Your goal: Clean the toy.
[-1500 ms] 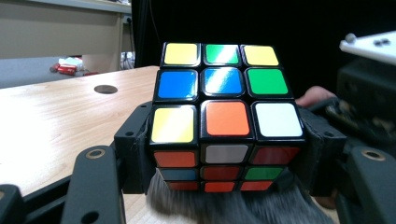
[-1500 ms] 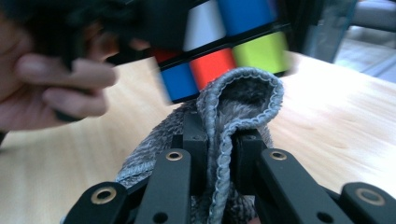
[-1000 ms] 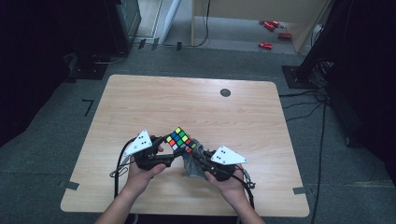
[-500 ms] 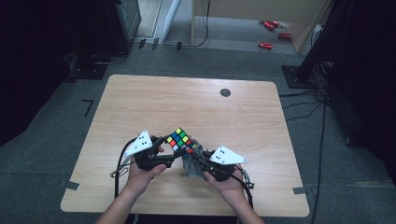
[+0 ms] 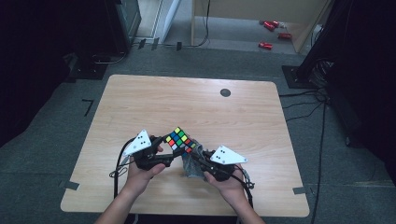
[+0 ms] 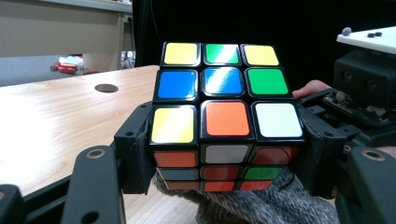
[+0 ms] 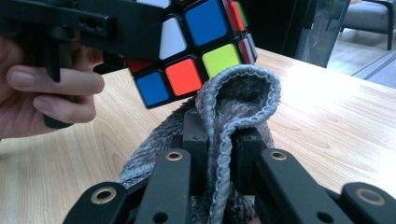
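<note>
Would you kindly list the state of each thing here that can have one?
Cube: scrambled, clamped off the table, cloth touching its underside.
Cloth: grey, folded, pinched at its fold.
Left tongs: shut on cube.
Right tongs: shut on cloth.
Table: wooden, bare at its far half.

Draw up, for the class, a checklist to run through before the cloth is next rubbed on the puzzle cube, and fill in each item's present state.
1. Left gripper clamped on the puzzle cube: ok.
2. Right gripper pinching the grey cloth: ok.
3. Cloth touching the cube's underside: ok, its folded edge meets the lower tiles.
4. Cube lifted off the table: ok.
5. Cube's surface dirty or clean: cannot tell.
</note>
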Available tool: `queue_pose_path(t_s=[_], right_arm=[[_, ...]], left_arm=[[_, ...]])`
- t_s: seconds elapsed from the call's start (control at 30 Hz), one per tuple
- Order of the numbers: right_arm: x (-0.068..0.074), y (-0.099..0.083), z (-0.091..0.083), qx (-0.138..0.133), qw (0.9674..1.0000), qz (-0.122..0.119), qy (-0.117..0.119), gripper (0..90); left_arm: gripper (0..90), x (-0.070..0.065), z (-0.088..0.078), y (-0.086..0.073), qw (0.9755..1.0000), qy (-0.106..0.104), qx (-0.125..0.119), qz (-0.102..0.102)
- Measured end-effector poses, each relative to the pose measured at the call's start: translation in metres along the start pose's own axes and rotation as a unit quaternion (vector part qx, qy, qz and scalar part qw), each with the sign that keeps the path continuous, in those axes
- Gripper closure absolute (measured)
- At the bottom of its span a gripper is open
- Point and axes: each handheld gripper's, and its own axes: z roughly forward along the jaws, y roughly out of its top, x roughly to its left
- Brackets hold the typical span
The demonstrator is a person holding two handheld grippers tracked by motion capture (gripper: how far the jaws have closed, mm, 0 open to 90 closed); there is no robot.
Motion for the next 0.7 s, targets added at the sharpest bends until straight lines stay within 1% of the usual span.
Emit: queue_pose_path(t_s=[0.07, 0.23, 0.3, 0.37, 0.43, 0.53, 0.6, 0.7], right_arm=[[0.001, -0.001, 0.001, 0.003, 1.0000, -0.003, 0.004, 80.4], [0.012, -0.005, 0.009, 0.020, 0.9993, -0.018, 0.025, 80.4], [0.013, -0.005, 0.009, 0.021, 0.9991, -0.020, 0.030, 80.4], [0.010, -0.003, 0.007, 0.018, 0.9993, -0.018, 0.028, 80.4], [0.004, -0.001, 0.002, 0.010, 0.9997, -0.014, 0.018, 80.4], [-0.008, 0.004, -0.008, -0.003, 1.0000, -0.001, -0.004, 80.4], [-0.018, 0.007, -0.015, -0.011, 0.9997, 0.007, -0.022, 80.4], [-0.032, 0.010, -0.025, -0.020, 0.9984, 0.018, -0.050, 80.4]], left_arm=[[35.1, -0.001, 0.001, 0.000, 1.0000, -0.002, 0.001, -0.001], [35.1, -0.001, 0.002, -0.001, 1.0000, -0.002, 0.002, -0.002], [35.1, 0.000, 0.001, -0.001, 1.0000, -0.001, 0.001, -0.002], [35.1, 0.001, 0.000, 0.000, 1.0000, 0.003, -0.001, -0.004], [35.1, 0.003, -0.001, 0.000, 1.0000, 0.008, 0.000, -0.006], [35.1, 0.006, -0.002, 0.000, 0.9998, 0.018, 0.003, -0.007], [35.1, 0.008, -0.003, 0.000, 0.9996, 0.025, 0.004, -0.009], [35.1, 0.011, -0.002, -0.002, 0.9993, 0.035, 0.010, -0.008]])
